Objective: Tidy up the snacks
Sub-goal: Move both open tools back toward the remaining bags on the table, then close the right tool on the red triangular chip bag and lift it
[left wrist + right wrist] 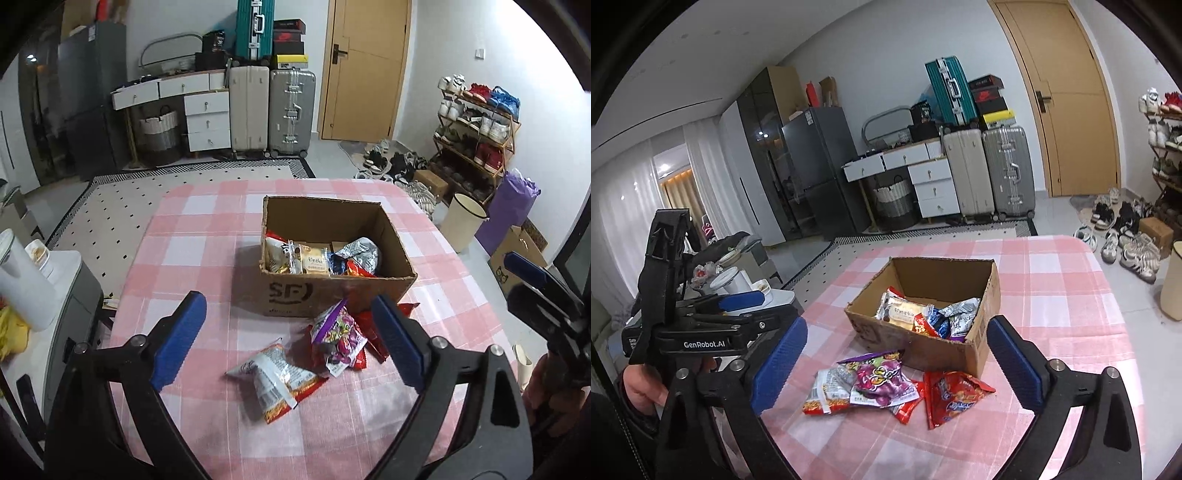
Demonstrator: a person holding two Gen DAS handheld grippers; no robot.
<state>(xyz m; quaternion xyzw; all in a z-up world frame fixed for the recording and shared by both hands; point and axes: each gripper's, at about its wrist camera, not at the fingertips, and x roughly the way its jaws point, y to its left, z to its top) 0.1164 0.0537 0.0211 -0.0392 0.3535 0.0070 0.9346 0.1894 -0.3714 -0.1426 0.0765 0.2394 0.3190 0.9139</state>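
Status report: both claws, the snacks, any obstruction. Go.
Left claw open, empty. Right claw open, empty. Cardboard box part filled; purple packet, red packet, silver packet loose on table in front. Nothing blocking.

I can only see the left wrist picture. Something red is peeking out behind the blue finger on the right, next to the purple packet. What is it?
Observer: In the right wrist view it is a whole red snack packet. It lies flat on the tablecloth in front of the cardboard box, just right of the purple packet.
Operator: Who holds the thing my camera sits on?
Observer: A person's left hand grips the handle under the left hand-held gripper.
Operator: Is there any writing on it?
Observer: Yes, "GenRobot.AI" is printed in white on its black body.
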